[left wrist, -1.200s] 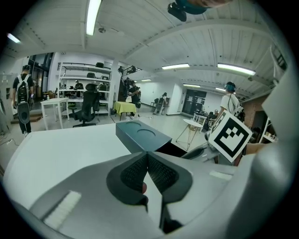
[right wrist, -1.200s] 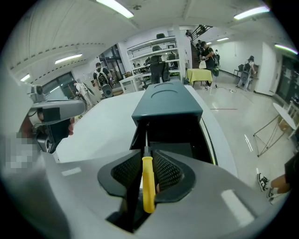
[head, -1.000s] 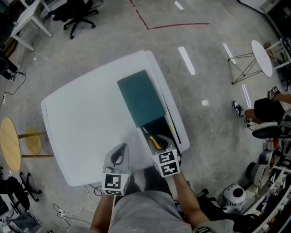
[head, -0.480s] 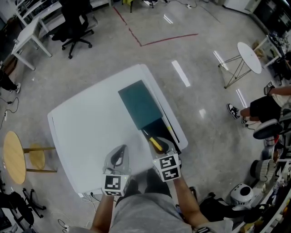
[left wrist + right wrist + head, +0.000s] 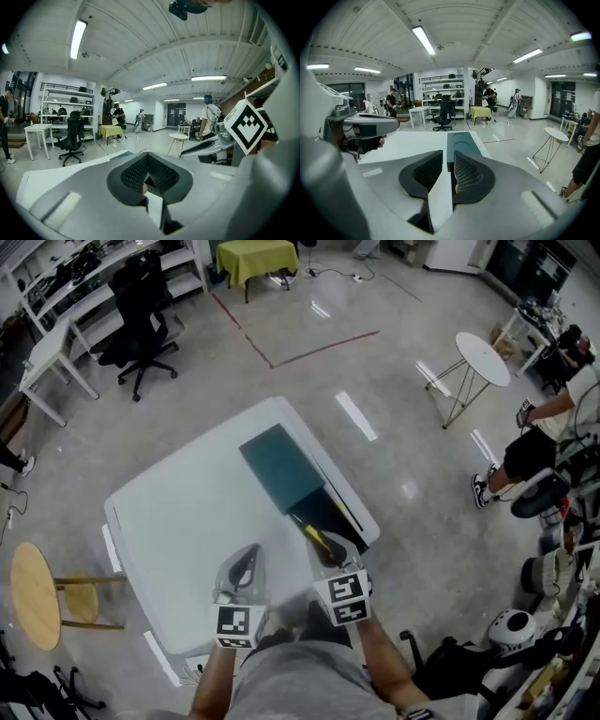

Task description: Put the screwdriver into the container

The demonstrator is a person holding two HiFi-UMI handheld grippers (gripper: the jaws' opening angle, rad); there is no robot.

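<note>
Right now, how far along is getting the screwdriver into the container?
Done, it appears: the yellow-handled screwdriver lies in the open end of the teal container. In hand: nothing. The right hand-held gripper has just been closing its jaws with nothing between them; the left hand-held gripper is shut, empty. Left: apparently nothing.

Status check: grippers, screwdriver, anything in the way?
Left gripper shut, empty. Right gripper open, jaws have just been closing, nothing between. Screwdriver lies in the container. Nothing blocking.
</note>
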